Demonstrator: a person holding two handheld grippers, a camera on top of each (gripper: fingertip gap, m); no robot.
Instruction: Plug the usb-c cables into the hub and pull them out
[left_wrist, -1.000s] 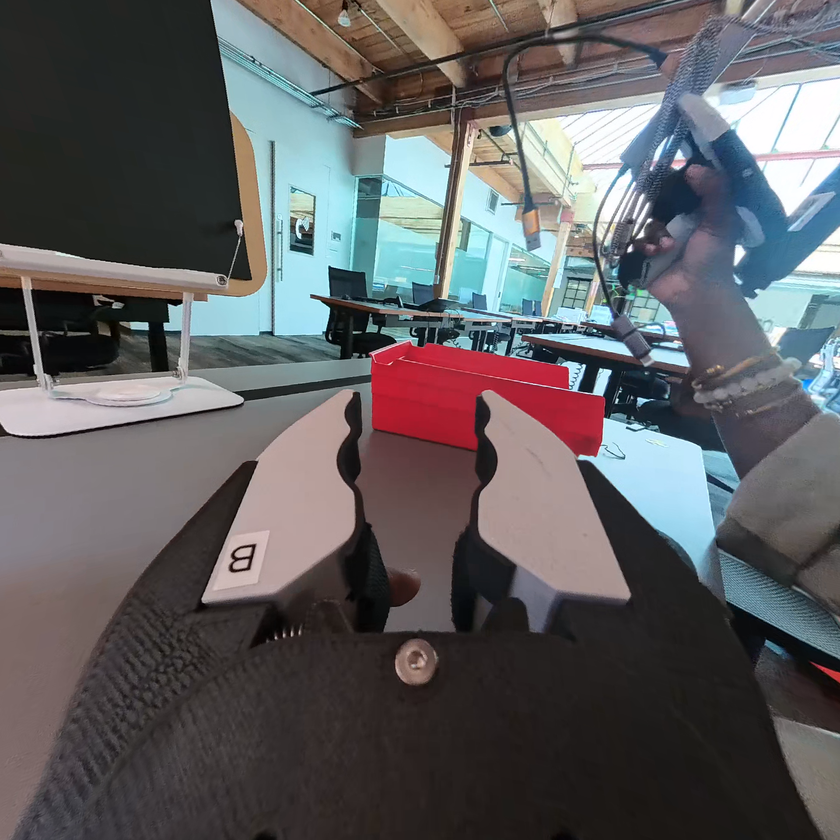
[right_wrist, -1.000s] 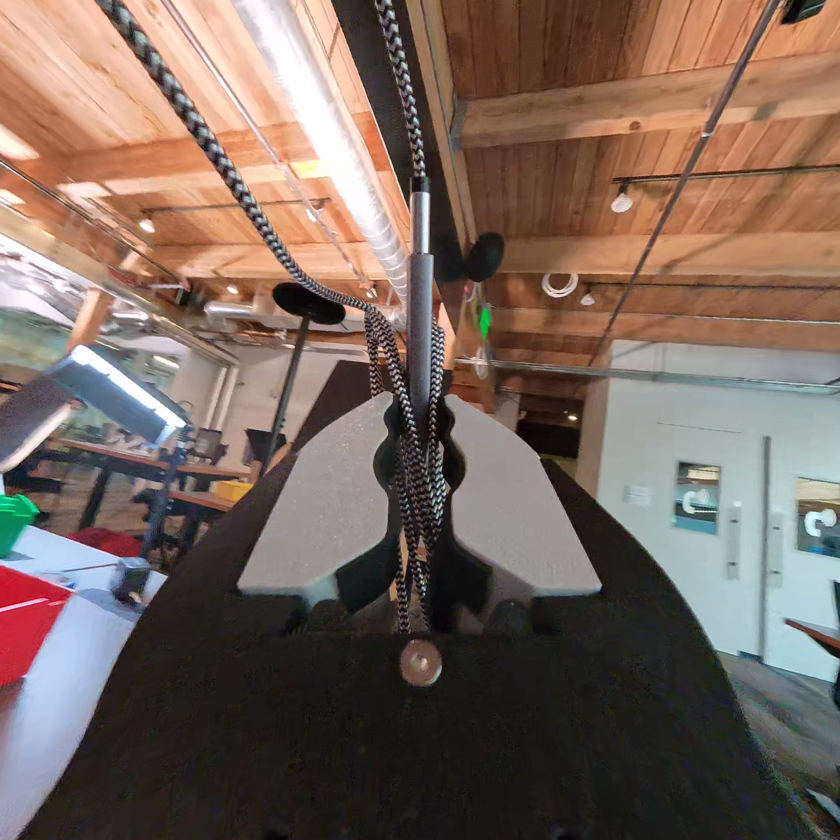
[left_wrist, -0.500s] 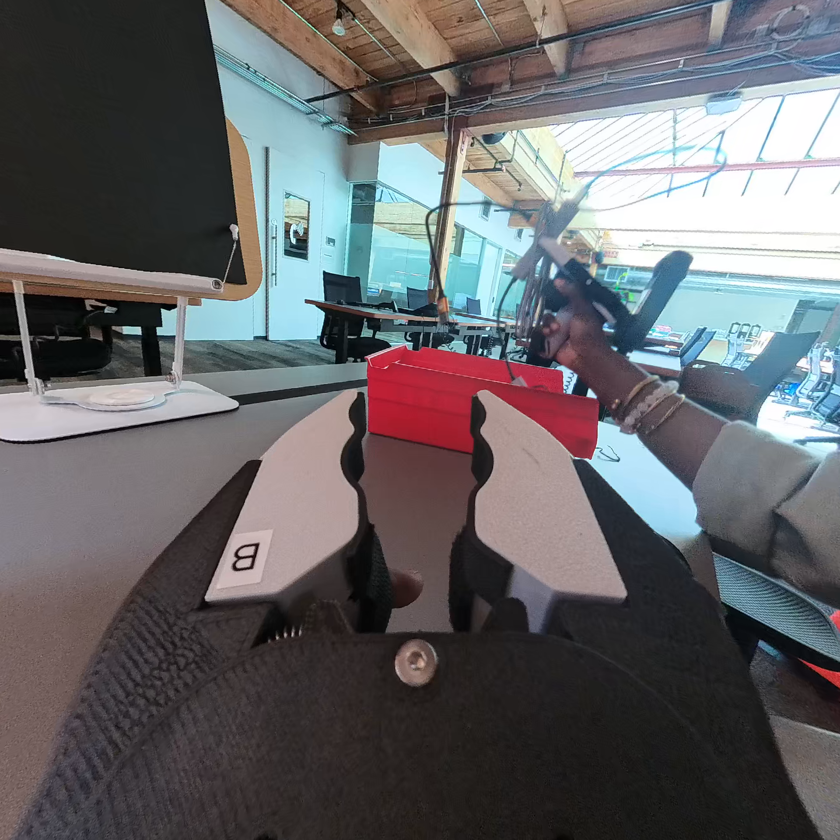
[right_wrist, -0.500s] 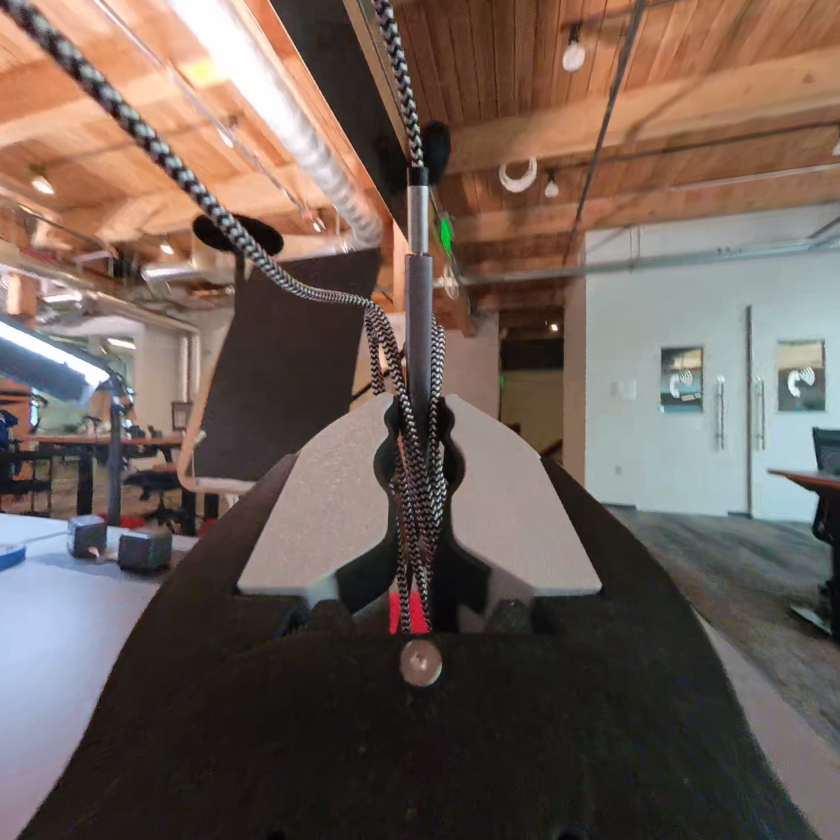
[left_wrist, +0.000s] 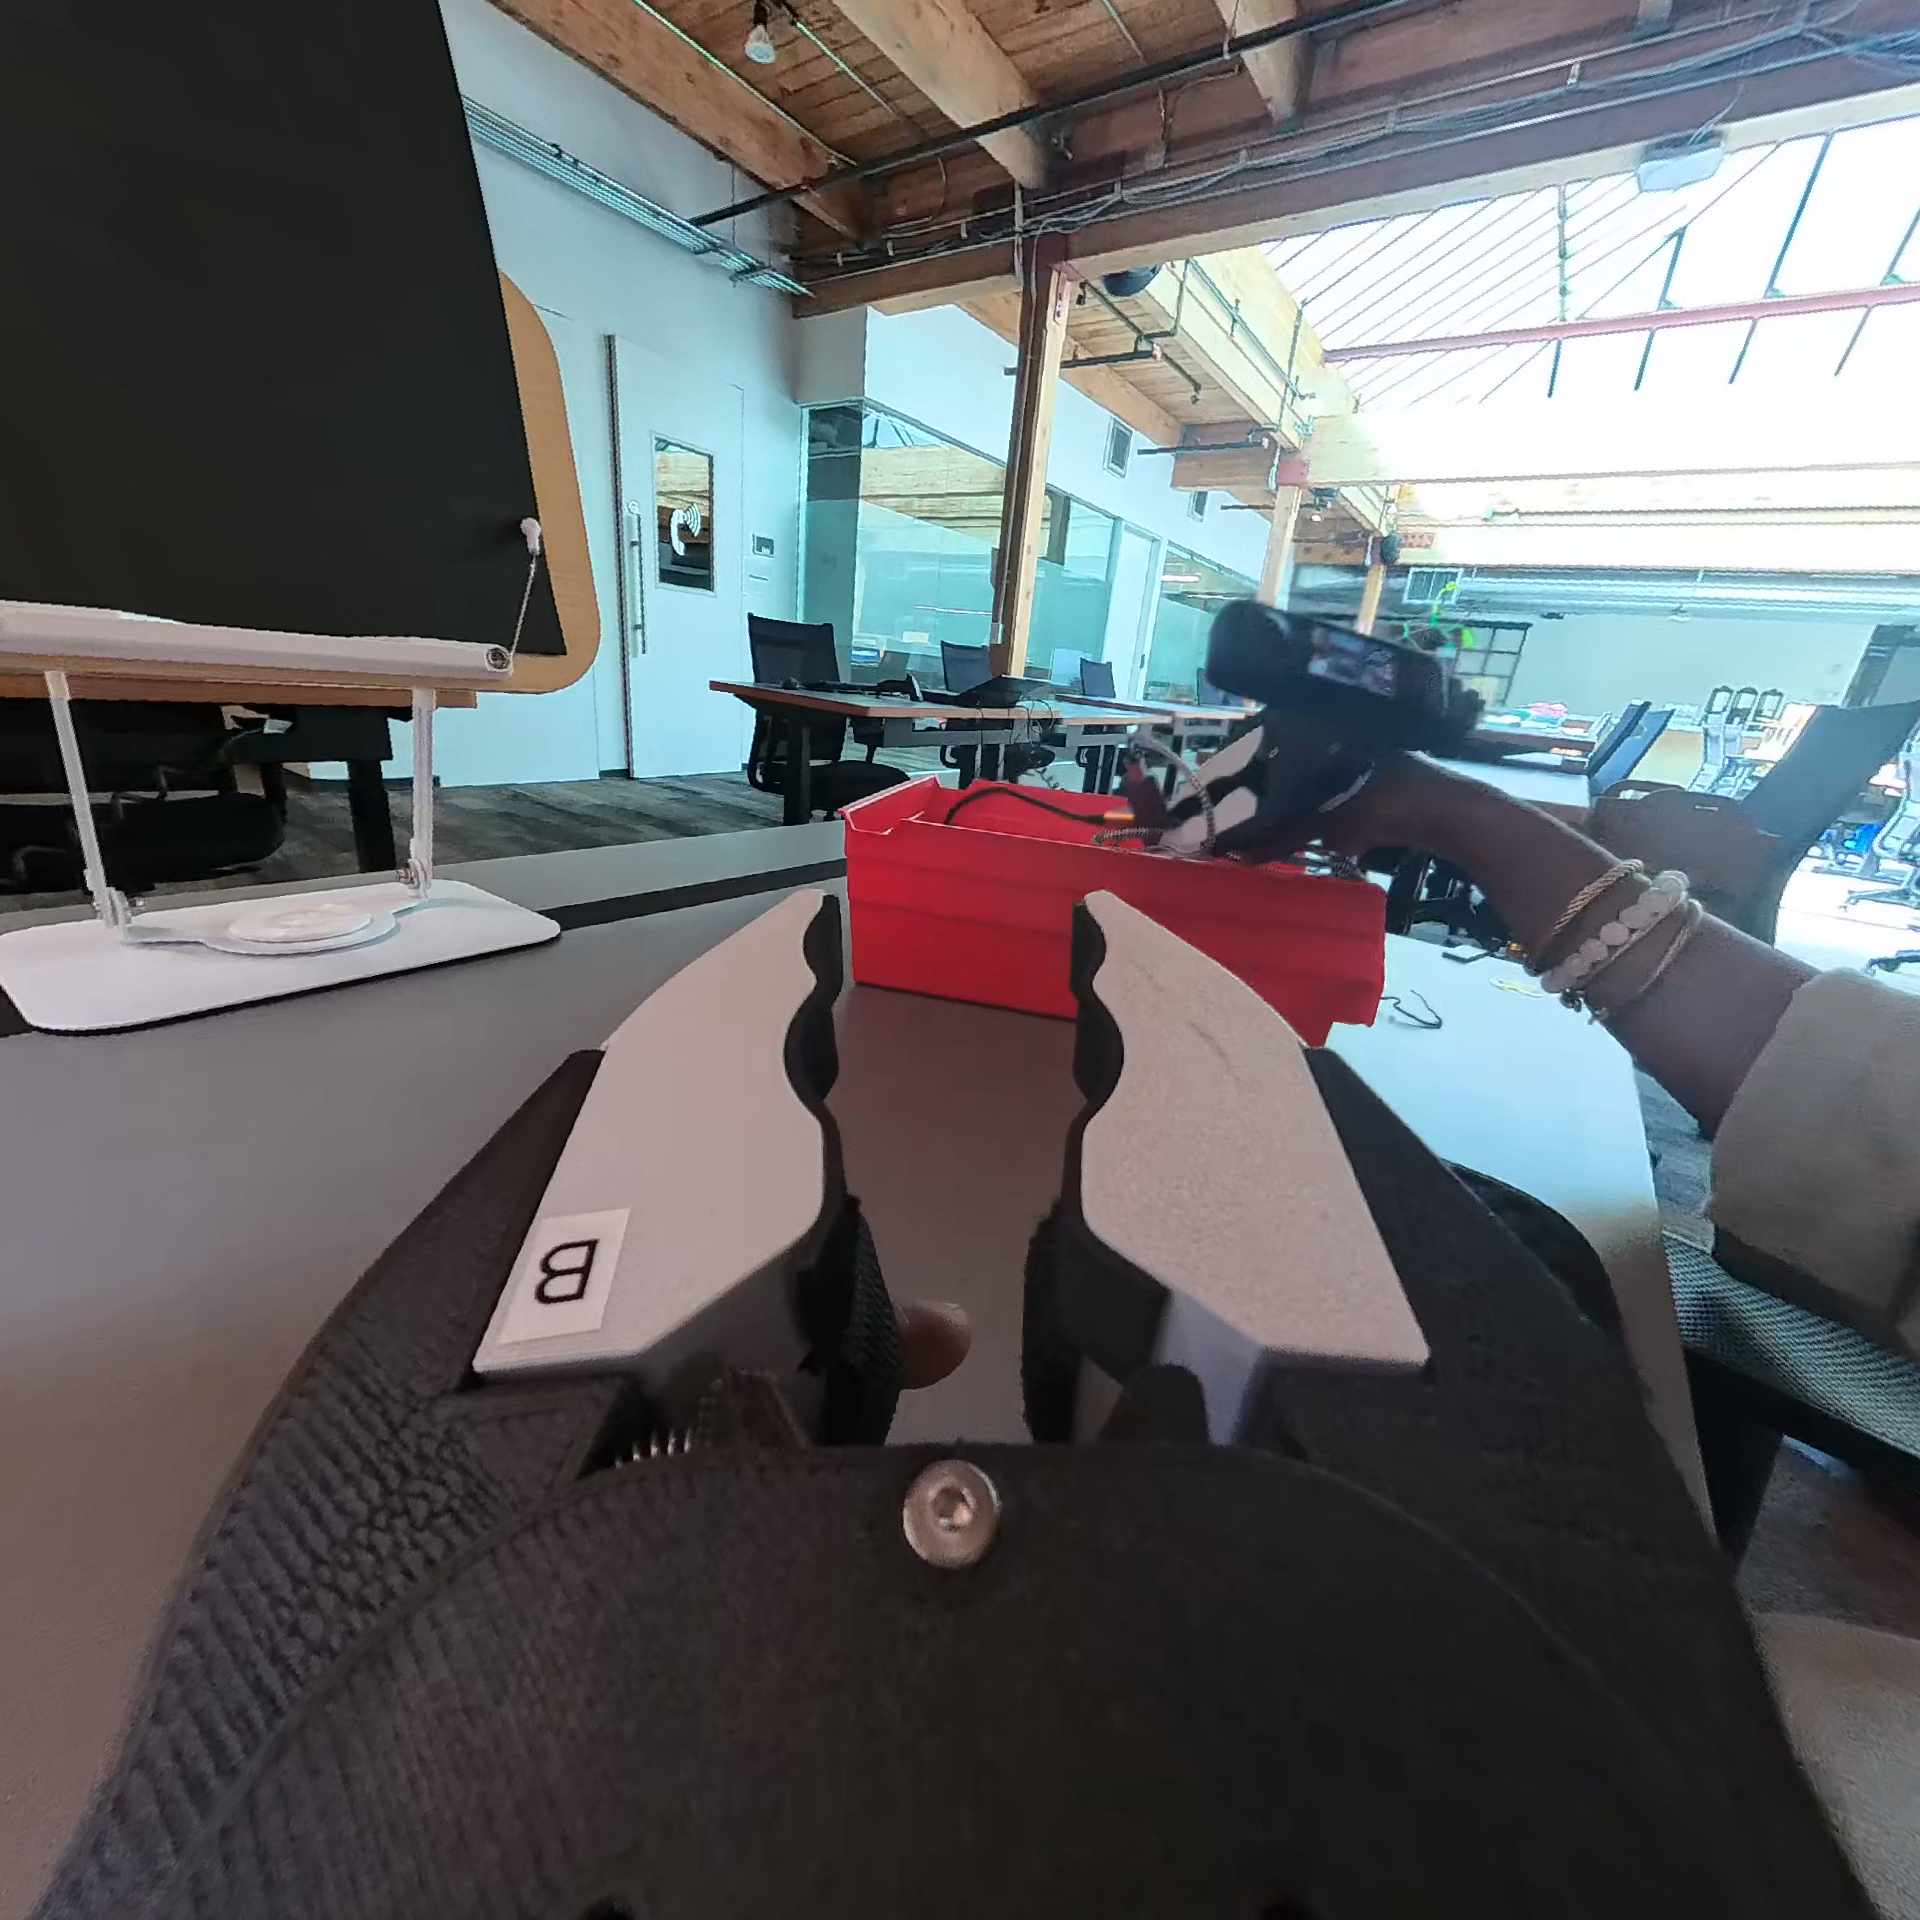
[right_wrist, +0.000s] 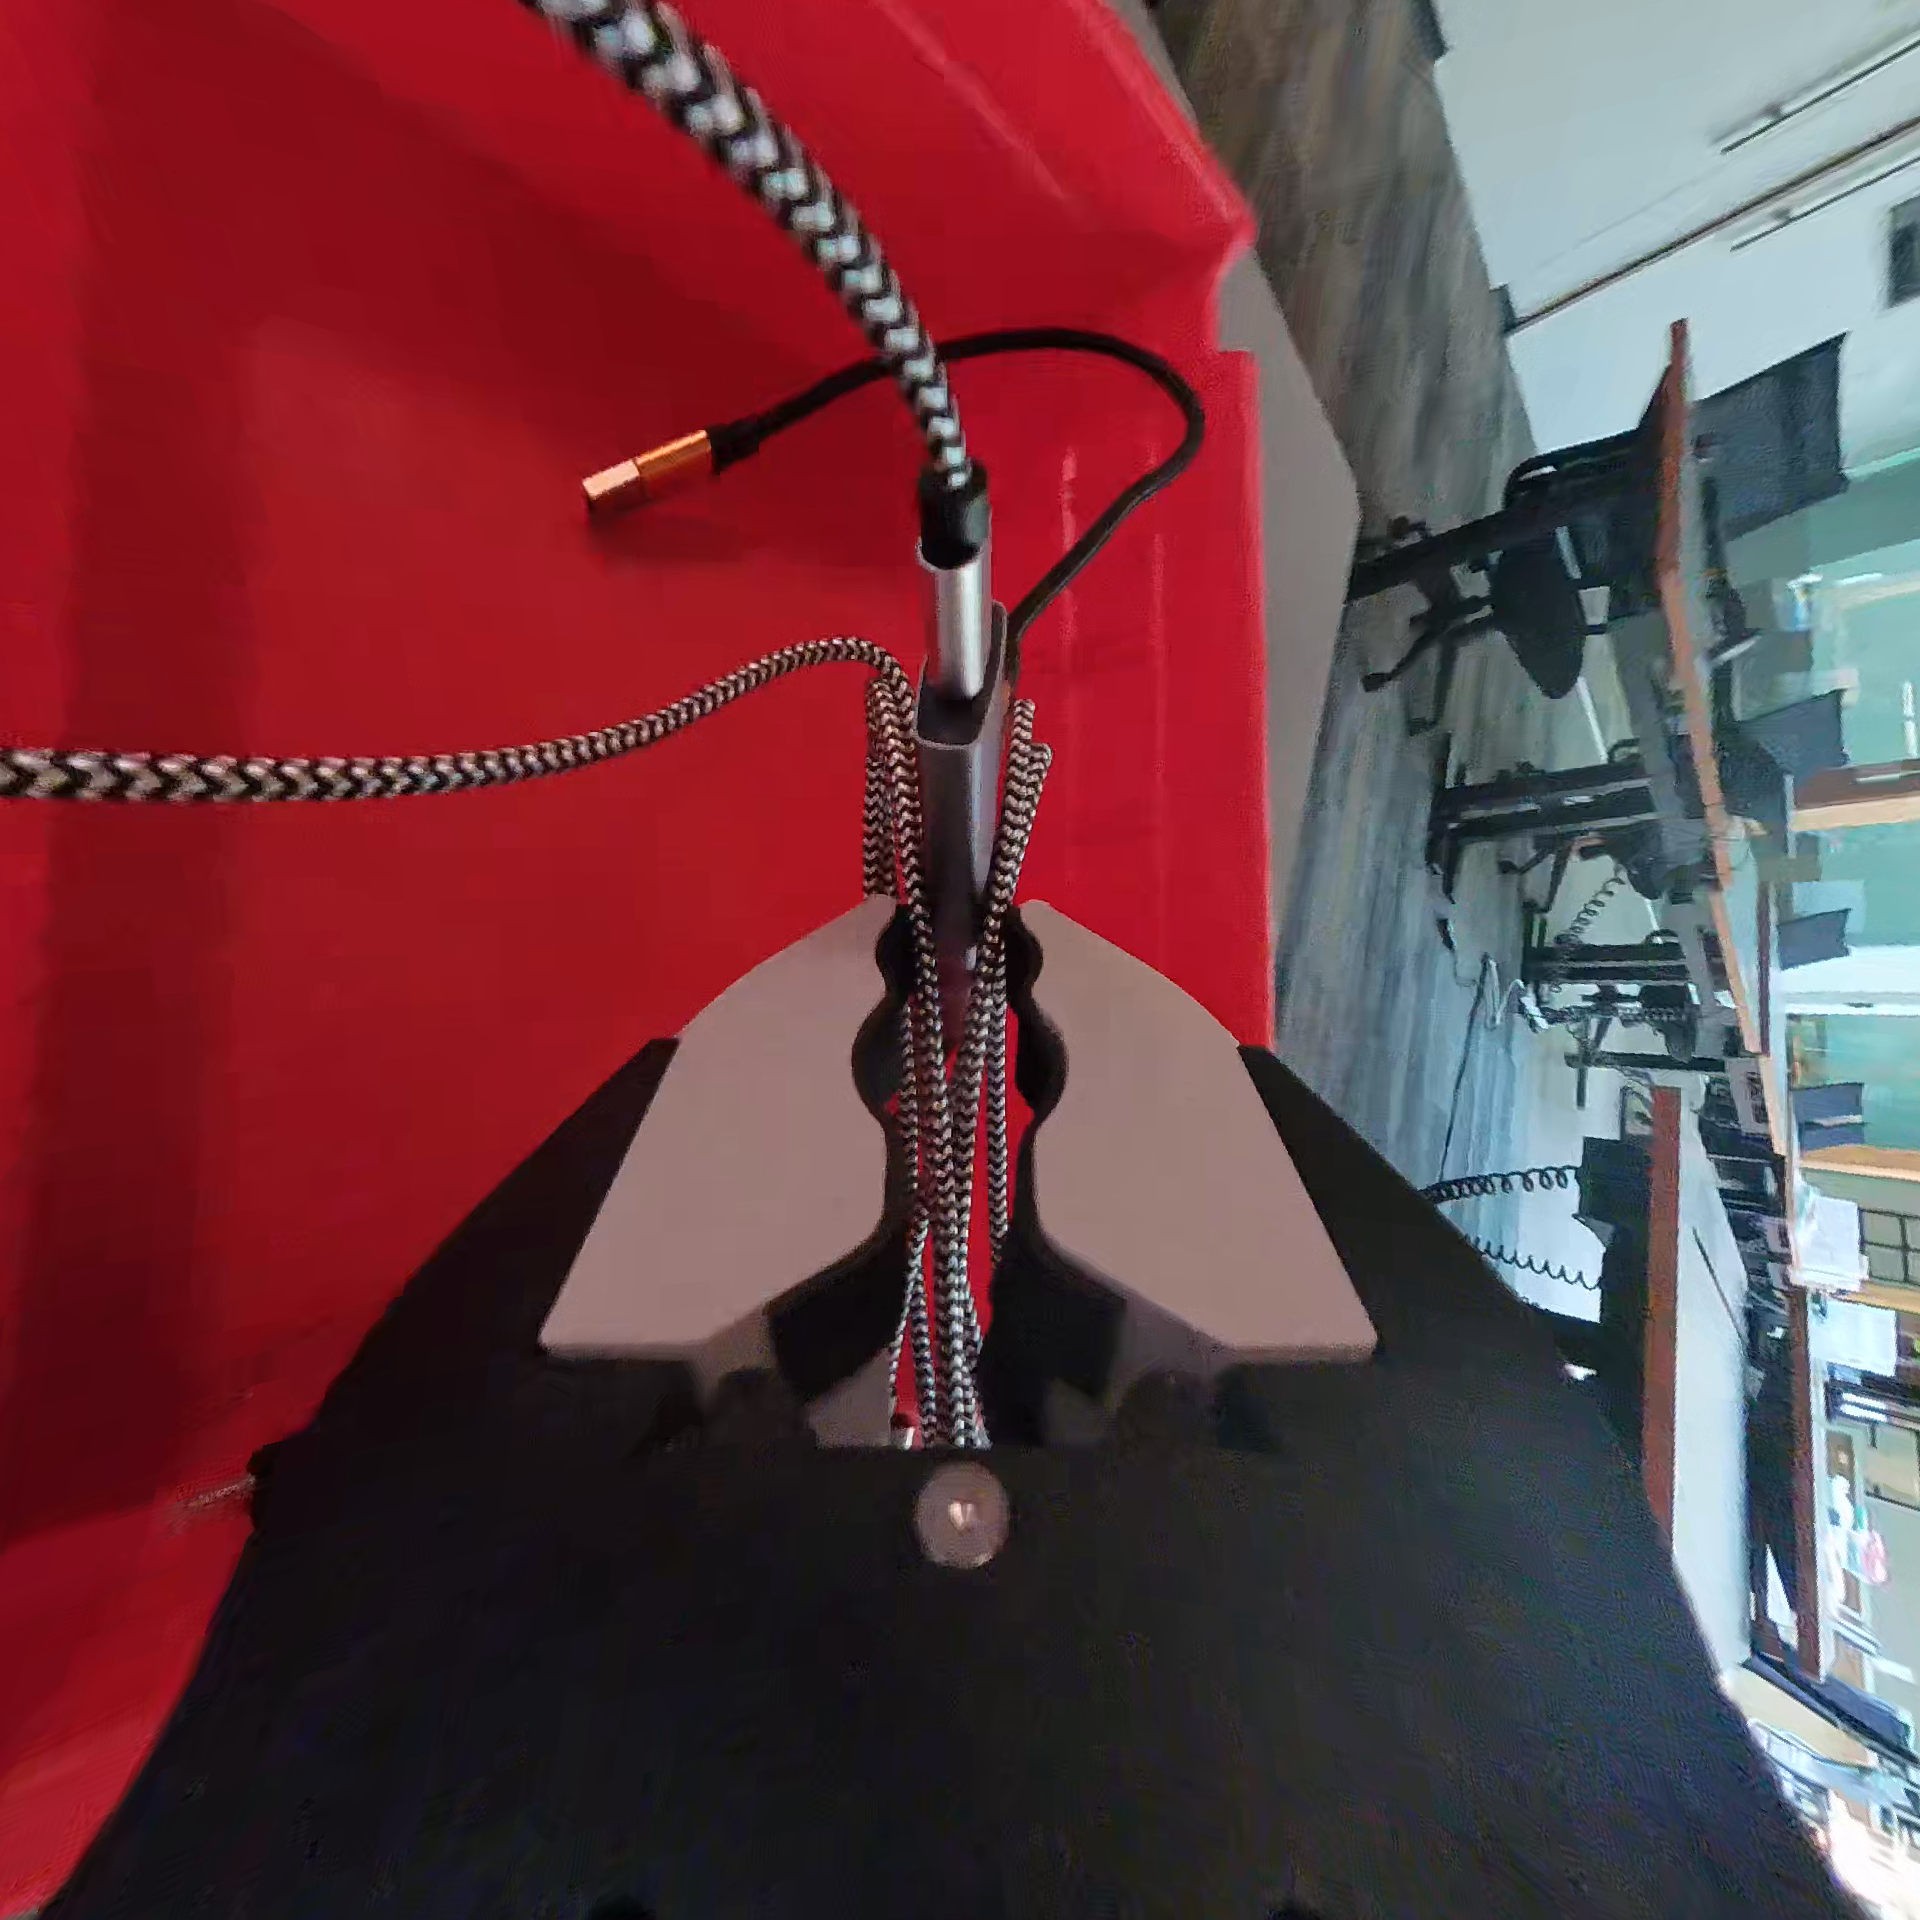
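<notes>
The hub (right_wrist: 961, 790), slim grey metal with braided cables (right_wrist: 951, 1143) bunched around it, sits mid-frame clenched in the right tongs (right_wrist: 956, 935) over the red bin (right_wrist: 416, 312). A trailing black cable (right_wrist: 1132, 457) could snag the bin's rim. Left tongs (left_wrist: 951, 935) hang released over the bench (left_wrist: 260, 1143).

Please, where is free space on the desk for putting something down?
The dark desk surface is bare between the white stand base, the red plastic bin and the open left gripper. The bin holds cables.
</notes>
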